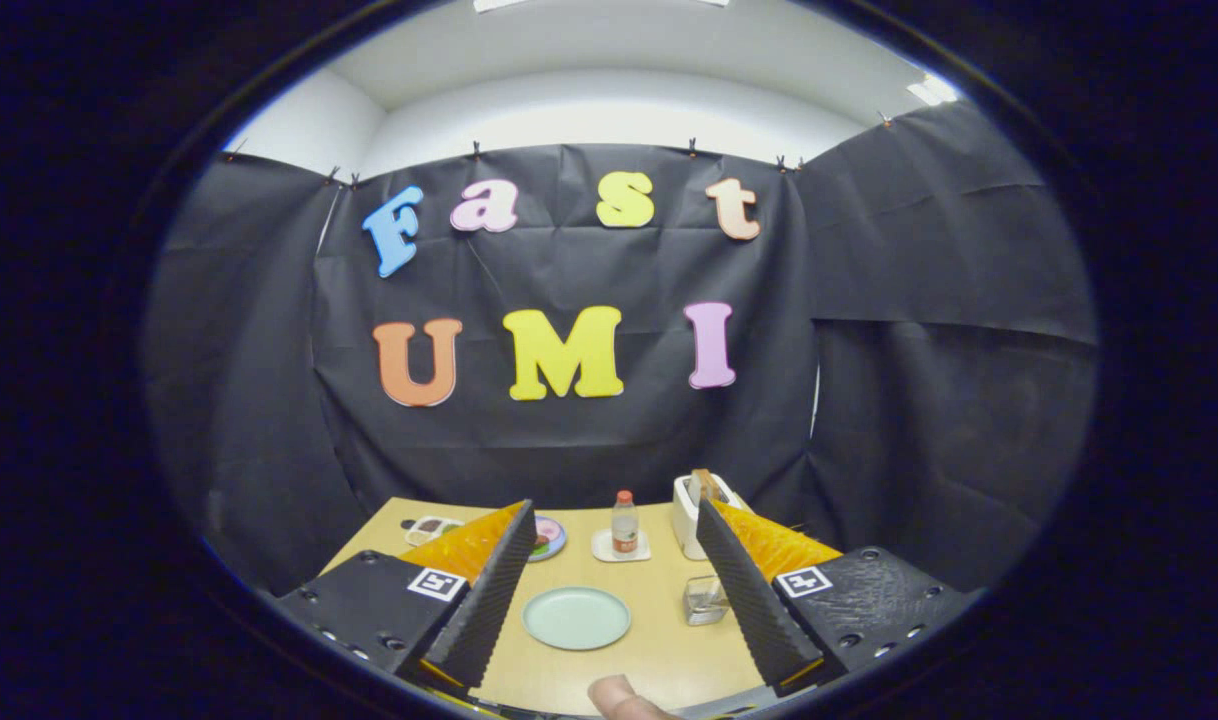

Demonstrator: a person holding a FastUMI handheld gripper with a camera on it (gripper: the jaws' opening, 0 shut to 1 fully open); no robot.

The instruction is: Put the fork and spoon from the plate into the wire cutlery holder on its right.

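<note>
A pale green round plate lies on the wooden table, between my fingers and well below them. Its surface looks bare; I make out no fork or spoon on it. Just right of the plate, beside my right finger, stands the small wire cutlery holder. What is inside it is too small to tell. My gripper is held high above the table, open wide, with nothing between the fingers.
Beyond the plate a small bottle stands on a white coaster. A white toaster with bread is at the back right, a small patterned dish and a pale flat object at the back left. A fingertip shows at the near edge.
</note>
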